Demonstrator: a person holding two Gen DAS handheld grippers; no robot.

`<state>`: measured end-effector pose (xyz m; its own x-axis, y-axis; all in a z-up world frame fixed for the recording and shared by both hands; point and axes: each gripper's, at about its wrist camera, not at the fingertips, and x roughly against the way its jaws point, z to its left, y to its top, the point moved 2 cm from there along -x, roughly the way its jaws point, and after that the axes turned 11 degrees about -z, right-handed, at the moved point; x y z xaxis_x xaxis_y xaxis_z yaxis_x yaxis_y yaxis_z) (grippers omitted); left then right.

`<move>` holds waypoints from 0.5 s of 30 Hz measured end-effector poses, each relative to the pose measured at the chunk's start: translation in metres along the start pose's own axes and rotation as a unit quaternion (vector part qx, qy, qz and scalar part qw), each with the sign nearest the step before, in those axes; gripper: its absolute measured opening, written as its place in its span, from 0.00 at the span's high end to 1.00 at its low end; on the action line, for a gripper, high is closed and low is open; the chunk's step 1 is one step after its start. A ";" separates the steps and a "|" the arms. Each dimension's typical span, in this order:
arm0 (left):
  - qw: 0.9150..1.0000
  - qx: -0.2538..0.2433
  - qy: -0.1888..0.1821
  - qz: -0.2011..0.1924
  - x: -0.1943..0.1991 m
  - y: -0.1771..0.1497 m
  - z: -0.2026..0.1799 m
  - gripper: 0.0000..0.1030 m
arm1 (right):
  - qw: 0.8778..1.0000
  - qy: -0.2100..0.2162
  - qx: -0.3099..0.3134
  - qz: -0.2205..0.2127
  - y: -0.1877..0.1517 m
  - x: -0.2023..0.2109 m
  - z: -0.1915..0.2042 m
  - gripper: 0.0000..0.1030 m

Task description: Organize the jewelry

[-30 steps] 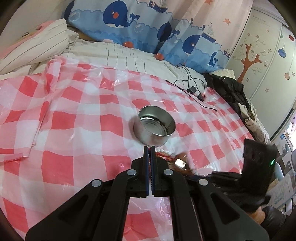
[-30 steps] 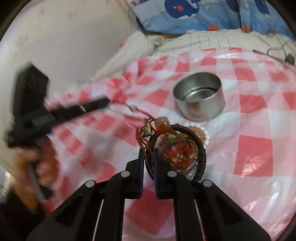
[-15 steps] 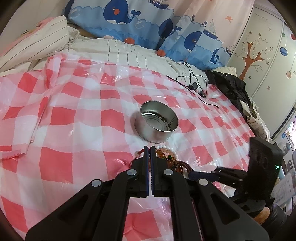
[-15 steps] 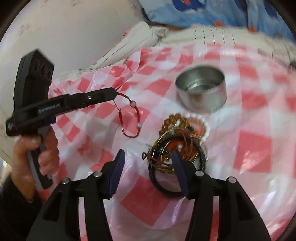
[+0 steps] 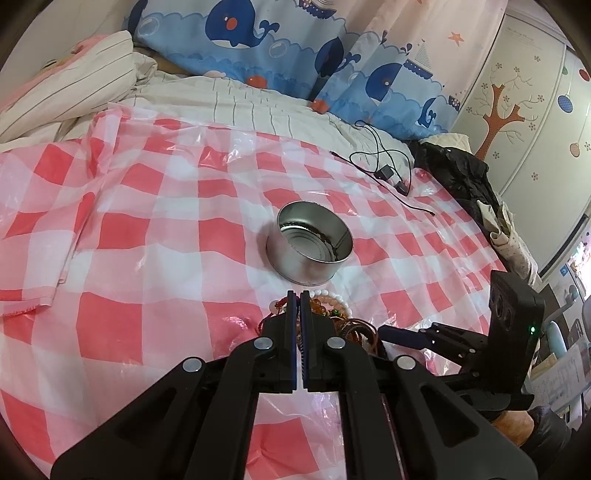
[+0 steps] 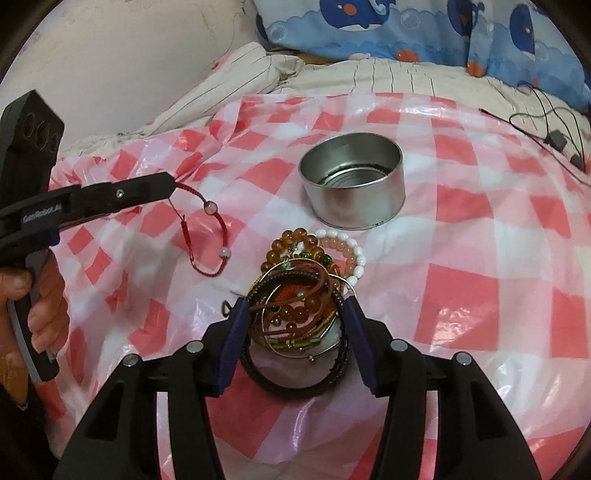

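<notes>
1. Covering the bed, a red-and-white checked plastic sheet (image 6: 461,302) spreads below a striped quilt (image 6: 388,79) and whale-print pillows (image 6: 369,26).
2. At left, the left gripper (image 6: 171,186) is clenched on a red cord bracelet (image 6: 207,236) dangling over the sheet.
3. Centre, an empty round tin (image 6: 351,182) stands just behind the bracelet pile (image 6: 303,295).
4. The right gripper (image 6: 295,308) stands released, its fingers straddling the pile.
5. Rightward lies a black cable (image 6: 546,136); a tree-decorated wardrobe (image 5: 517,92) stands beyond.

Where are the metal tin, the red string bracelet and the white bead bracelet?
metal tin (image 6: 356,201): right wrist view, outer wall.
red string bracelet (image 6: 220,221): right wrist view, red cord between its two beads.
white bead bracelet (image 6: 359,254): right wrist view, white beads.
</notes>
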<state>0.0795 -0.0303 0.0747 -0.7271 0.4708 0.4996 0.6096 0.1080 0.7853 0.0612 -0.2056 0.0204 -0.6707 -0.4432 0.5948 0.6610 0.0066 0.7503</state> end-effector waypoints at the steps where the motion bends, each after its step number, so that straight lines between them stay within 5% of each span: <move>1: 1.000 0.000 -0.001 0.000 0.000 0.000 -0.001 0.99 | 1.000 0.008 -0.005 -0.006 0.001 0.000 -0.001 0.53; 3: 1.000 -0.002 -0.002 0.003 -0.001 -0.001 -0.004 0.99 | 1.000 0.021 -0.009 0.000 0.000 -0.005 0.001 0.94; 15: 0.998 0.019 -0.051 -0.011 0.004 0.008 -0.017 0.99 | 0.982 0.117 -0.115 -0.096 0.036 0.039 -0.017 0.96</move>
<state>0.0764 -0.0427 0.0889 -0.7061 0.5539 0.4413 0.6067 0.1517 0.7803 0.0646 -0.2377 0.0659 -0.7121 -0.6106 0.3465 0.6068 -0.2872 0.7411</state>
